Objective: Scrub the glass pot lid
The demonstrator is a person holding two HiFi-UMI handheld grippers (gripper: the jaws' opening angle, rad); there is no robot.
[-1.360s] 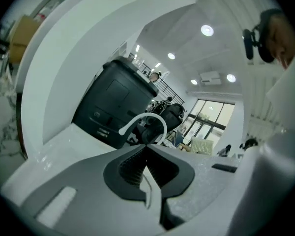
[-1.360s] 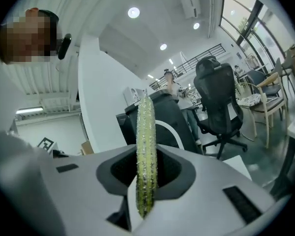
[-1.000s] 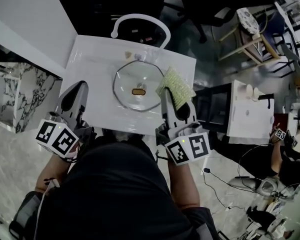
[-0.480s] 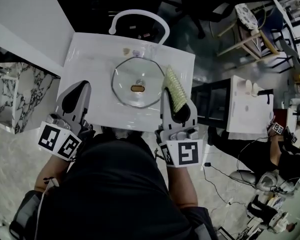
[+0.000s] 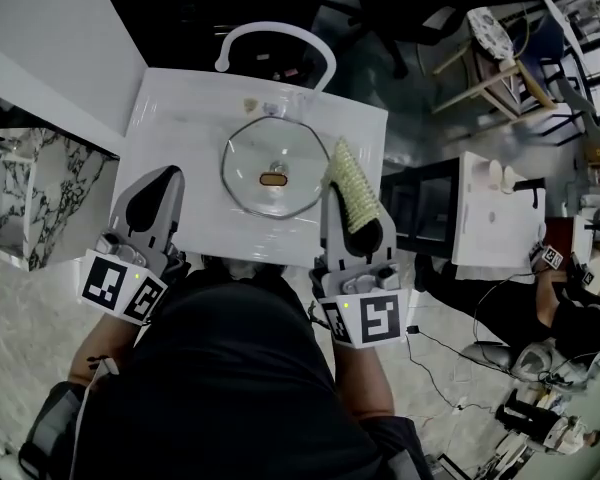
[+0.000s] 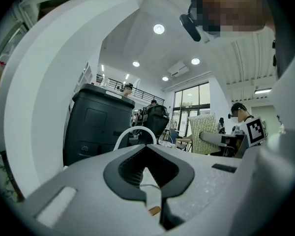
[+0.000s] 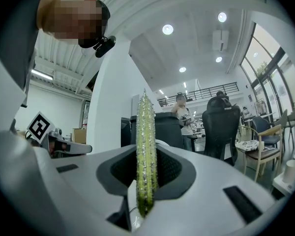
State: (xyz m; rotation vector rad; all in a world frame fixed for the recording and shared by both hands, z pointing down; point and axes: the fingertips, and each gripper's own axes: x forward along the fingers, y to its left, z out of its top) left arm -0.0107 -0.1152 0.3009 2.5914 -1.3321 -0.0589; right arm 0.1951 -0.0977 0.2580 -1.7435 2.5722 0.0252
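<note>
Head view, glass pot lid (image 5: 250, 158) lay in white sink (image 5: 175, 118), right hand-held gripper (image 7: 146, 173) clamped a yellow-green sponge (image 5: 348, 183) by the lid's right rim, left hand-held gripper (image 6: 147, 149) was closed and empty.

sponge (image 5: 350, 183) hides the right rim of the glass lid (image 5: 255, 183)

A white surface (image 5: 180, 118) lies ahead of the jaws of the left gripper (image 5: 164, 174) and right gripper (image 5: 346, 196). A glass pot lid (image 5: 250, 183) rests flat on it, knob up, ahead of and between both pairs of jaws. Two small bits (image 5: 251, 103) lie beyond the lid, near the far edge.
</note>
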